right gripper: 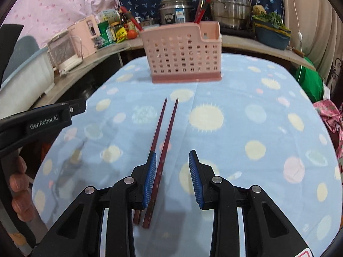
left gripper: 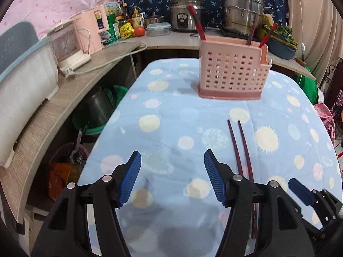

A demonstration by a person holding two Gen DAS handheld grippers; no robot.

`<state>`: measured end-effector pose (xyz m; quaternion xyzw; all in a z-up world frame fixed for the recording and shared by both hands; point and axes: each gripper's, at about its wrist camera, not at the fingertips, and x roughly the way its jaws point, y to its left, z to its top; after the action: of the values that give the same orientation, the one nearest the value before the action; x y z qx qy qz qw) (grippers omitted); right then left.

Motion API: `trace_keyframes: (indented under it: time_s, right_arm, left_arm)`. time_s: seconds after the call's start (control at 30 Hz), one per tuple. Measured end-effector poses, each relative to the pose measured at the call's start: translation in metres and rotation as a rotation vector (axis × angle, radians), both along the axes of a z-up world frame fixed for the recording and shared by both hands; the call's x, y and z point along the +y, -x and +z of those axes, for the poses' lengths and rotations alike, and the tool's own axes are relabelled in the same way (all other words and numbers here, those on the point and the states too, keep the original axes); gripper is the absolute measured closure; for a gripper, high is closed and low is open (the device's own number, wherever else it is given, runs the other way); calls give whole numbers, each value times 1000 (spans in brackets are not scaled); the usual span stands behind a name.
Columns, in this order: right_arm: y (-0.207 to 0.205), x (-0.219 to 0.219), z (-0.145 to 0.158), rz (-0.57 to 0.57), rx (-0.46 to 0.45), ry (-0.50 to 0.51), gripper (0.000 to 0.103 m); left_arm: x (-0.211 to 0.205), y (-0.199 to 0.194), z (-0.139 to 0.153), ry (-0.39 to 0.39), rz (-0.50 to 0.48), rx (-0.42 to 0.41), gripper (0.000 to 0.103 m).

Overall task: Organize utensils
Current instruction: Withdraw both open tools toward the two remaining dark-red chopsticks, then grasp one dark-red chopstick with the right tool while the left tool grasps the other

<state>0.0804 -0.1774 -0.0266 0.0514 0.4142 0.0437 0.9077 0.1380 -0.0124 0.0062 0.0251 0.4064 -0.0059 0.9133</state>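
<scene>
A pink perforated utensil holder point(left gripper: 233, 72) stands at the far side of the table and holds several red-handled utensils point(left gripper: 196, 22); it also shows in the right wrist view point(right gripper: 183, 55). Two dark red chopsticks point(right gripper: 165, 137) lie side by side on the blue cloth; they also show in the left wrist view point(left gripper: 241, 150). My right gripper point(right gripper: 172, 177) is open, low over the chopsticks' near ends; one lies between its pads, the other under the left pad point(right gripper: 150, 180). My left gripper point(left gripper: 172, 177) is open and empty, left of the chopsticks.
The table wears a blue cloth with pale dots point(left gripper: 171, 111). A counter point(left gripper: 107, 62) runs along the left and back with a pink appliance point(left gripper: 96, 30), bottles, a rice cooker point(left gripper: 186, 14) and steel pots point(left gripper: 243, 8). Green bins stand below.
</scene>
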Motion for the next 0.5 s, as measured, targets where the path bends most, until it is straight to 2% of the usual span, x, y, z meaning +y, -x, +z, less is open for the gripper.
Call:
trace_keyframes:
  time_s: [0.2,0.5]
  right_arm:
    - [15,6,-22,1,51,-20,72]
    - [28,12,-35,9,74,-14,72]
  left_arm:
    - [-1,14,-19,1,-8,39,45]
    - [-7,27,-39,-13,-36,84,45]
